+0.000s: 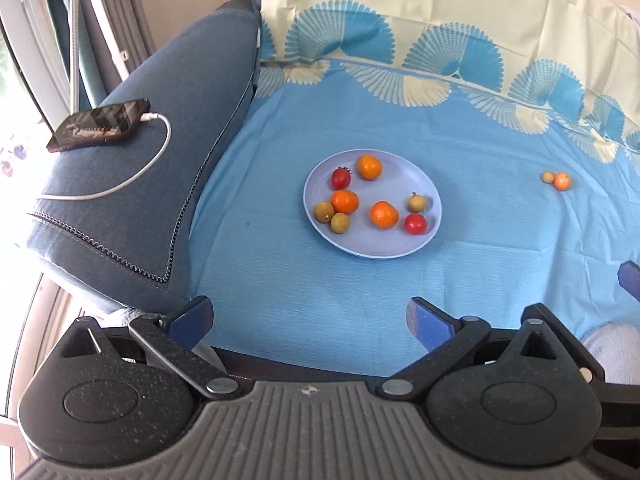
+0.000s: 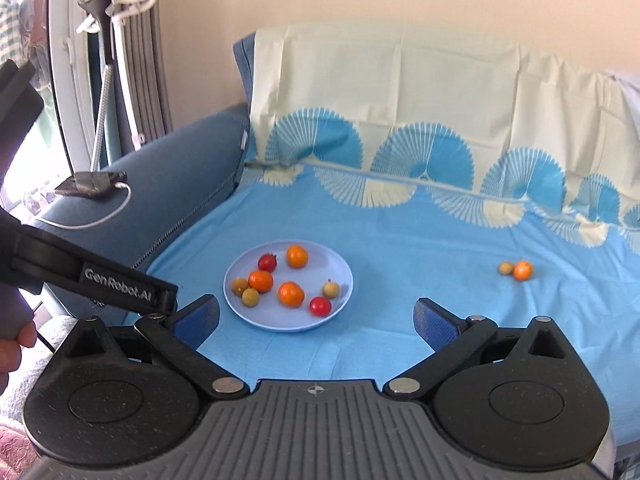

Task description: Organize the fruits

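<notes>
A pale blue plate (image 1: 400, 246) (image 2: 280, 322) lies on the blue sheet and holds several small fruits: oranges (image 1: 384, 215) (image 2: 291, 294), red ones (image 1: 415, 224) (image 2: 320, 306) and brownish ones (image 1: 340, 223) (image 2: 250, 297). Off the plate to the right, a small orange (image 1: 561, 181) (image 2: 523, 270) touches a brownish fruit (image 1: 548, 177) (image 2: 505, 268). My left gripper (image 1: 310, 320) is open and empty, near the front edge, short of the plate. My right gripper (image 2: 318, 322) is open and empty, just in front of the plate.
A blue sofa armrest (image 1: 168, 152) on the left carries a phone (image 1: 100, 124) with a white charging cable (image 1: 132, 178). The left gripper's body (image 2: 92, 276) shows at the left of the right wrist view. A cream cover (image 2: 400, 80) drapes the backrest.
</notes>
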